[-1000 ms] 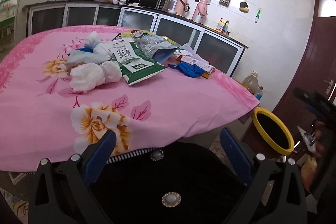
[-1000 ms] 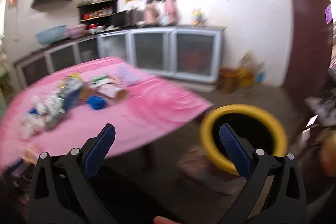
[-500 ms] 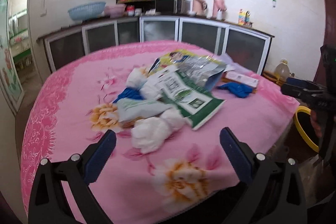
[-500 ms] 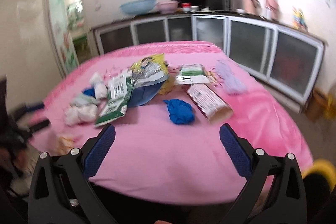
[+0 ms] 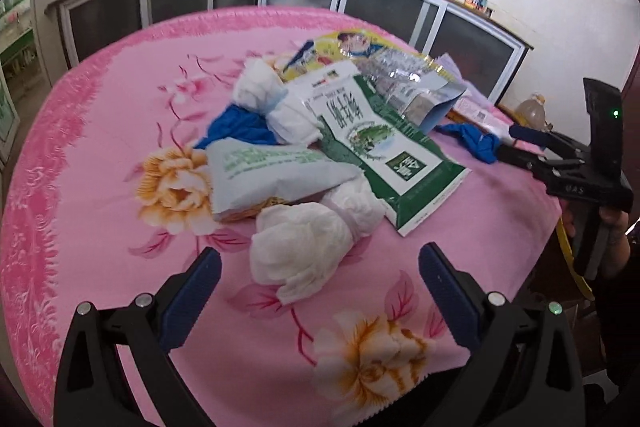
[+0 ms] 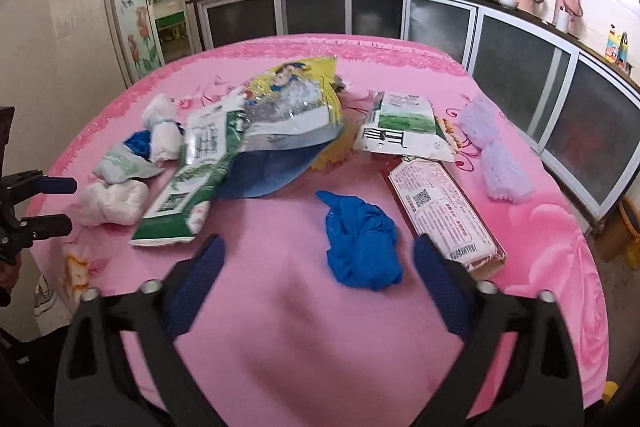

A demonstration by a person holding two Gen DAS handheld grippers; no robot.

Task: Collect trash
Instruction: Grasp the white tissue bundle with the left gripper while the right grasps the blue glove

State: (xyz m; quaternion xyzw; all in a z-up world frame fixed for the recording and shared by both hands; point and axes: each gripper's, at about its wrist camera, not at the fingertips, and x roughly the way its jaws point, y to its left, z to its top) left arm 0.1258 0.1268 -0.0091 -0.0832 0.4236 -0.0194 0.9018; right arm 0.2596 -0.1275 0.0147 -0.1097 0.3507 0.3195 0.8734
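Trash lies on a round table with a pink floral cloth (image 5: 100, 147). My left gripper (image 5: 320, 279) is open and empty, just in front of a crumpled white tissue wad (image 5: 308, 247). Behind it lie a pale wrapper (image 5: 272, 167), a green-and-white bag (image 5: 384, 147) and a yellow snack bag (image 5: 360, 47). My right gripper (image 6: 316, 267) is open and empty, with a crumpled blue glove (image 6: 360, 247) between its fingers and slightly ahead. A flat red-edged packet (image 6: 440, 207) lies right of the glove. The right gripper also shows in the left wrist view (image 5: 520, 145).
A white-green carton (image 6: 404, 127) and a lilac knitted piece (image 6: 496, 159) lie at the far right of the table. Glass-fronted cabinets (image 6: 520, 67) line the back wall. A yellow rim (image 5: 572, 267) shows at the table's right edge. The left gripper (image 6: 44, 205) appears at the table's left.
Both grippers have swung from the floor and the yellow-rimmed bin toward the table and come close over the trash. Both stayed open.
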